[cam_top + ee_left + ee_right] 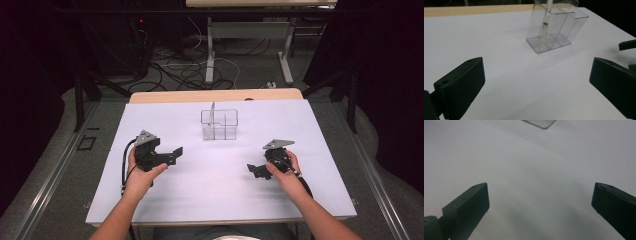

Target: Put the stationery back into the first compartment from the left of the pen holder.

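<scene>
Both the left gripper and right gripper are gaping wide, holding nothing, flanking the organizer standing well beyond them.

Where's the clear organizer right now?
High view: the clear organizer stands mid-table toward the far edge, between and beyond both grippers, with a thin stick upright in its left compartment.

Lab; floor cables, metal rig frame
</scene>
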A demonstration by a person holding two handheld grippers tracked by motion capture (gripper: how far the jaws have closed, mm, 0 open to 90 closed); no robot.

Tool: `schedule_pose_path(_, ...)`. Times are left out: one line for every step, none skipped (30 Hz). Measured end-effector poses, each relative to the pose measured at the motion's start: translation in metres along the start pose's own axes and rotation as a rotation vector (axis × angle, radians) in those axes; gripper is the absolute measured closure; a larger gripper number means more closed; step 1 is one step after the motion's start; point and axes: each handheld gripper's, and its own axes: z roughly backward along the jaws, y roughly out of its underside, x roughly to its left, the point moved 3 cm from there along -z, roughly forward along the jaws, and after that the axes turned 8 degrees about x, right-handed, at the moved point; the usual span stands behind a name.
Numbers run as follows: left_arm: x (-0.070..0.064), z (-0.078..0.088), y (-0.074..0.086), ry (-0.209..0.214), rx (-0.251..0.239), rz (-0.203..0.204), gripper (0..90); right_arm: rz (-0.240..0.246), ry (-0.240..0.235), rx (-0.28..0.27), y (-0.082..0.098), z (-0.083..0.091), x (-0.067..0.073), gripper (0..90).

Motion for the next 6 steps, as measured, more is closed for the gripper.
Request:
schedule_pose_path(0.003, 0.001, 0.001, -0.008, -0.001, 0.006, 0.2, -0.011, -0.002, 0.000, 0.000, 0.000, 0.000, 1.1)
schedule_pose_path(0.006, 0.002, 0.003, -0.011, -0.001, 0.011, 0.2, -0.018, -0.003, 0.000, 0.001, 0.000, 0.000, 1.1)
schedule_pose_path(0.008, 0.003, 0.004, -0.012, -0.002, 0.010, 0.2, -0.021, -0.005, 0.002, 0.001, 0.000, -0.001, 1.1)
schedule_pose_path(0.010, 0.003, 0.005, -0.017, 0.000, 0.013, 0.2, -0.015, 0.004, 0.002, 0.001, 0.000, -0.003, 1.1)
schedule_pose_path(0.013, 0.003, 0.005, -0.022, 0.001, 0.018, 0.2, -0.028, -0.001, 0.000, 0.001, 0.000, -0.003, 1.1)
schedule_pose_path(0.015, 0.003, 0.005, -0.027, -0.005, 0.022, 0.2, -0.029, 0.001, 0.002, 0.002, 0.000, -0.004, 1.1)
